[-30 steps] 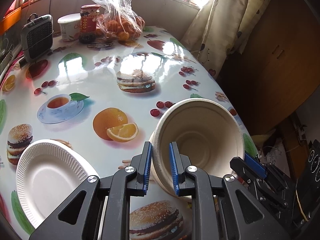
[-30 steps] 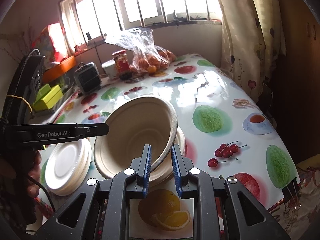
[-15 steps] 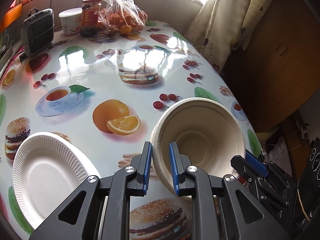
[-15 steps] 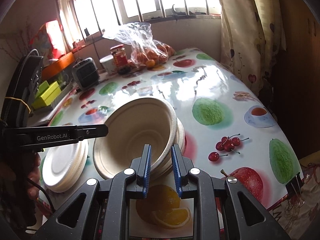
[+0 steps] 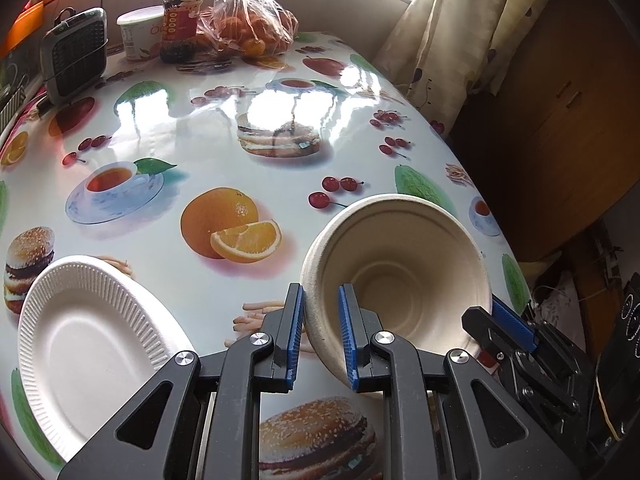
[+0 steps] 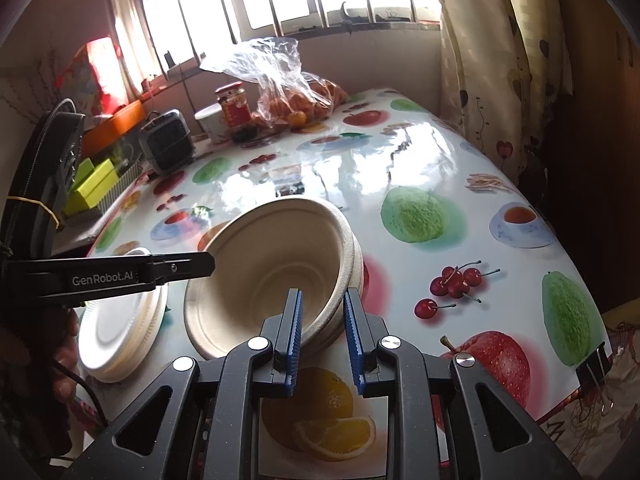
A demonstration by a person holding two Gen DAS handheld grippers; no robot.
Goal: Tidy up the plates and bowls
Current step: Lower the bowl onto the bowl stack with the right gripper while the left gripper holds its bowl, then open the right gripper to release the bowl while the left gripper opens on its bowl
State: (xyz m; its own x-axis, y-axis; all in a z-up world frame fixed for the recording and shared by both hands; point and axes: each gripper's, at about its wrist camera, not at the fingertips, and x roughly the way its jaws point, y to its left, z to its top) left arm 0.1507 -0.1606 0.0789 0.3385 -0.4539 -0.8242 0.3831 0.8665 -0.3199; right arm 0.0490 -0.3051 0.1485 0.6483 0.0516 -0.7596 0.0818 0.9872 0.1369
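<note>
On the left of the bench [image 5: 160, 128] we see a stack of white paper plates [image 6: 116, 332]; in the left wrist view its top plate [image 5: 88, 344] lies flat, just beside our left tool [image 5: 318, 334]. Behind it, at the far edge, stand a small grey heater [image 5: 74, 60], a white tub [image 5: 138, 36], a red-labelled jar [image 5: 182, 20] and a clear bag of oranges [image 5: 248, 28].

Our left tool is closed on the near left wall of the beige bowl [image 5: 400, 280]: one blue pad is outside the wall, the other inside. The bowl is tilted, with its opening turned toward the camera.

In the right wrist view the same bowl [image 6: 272, 276] sits partly in a stack of similar bowls [image 6: 358, 268], which rests on the bench near the plates. Our right tool [image 6: 322, 338] grips the near right rim; the pads press on the rim, and we cannot tell if they take one bowl or also those under it. The left tool's finger [image 6: 176, 270] reaches the bowl from the left side.

On the right, a curtain [image 6: 480, 80] hangs beside the bench.
</note>
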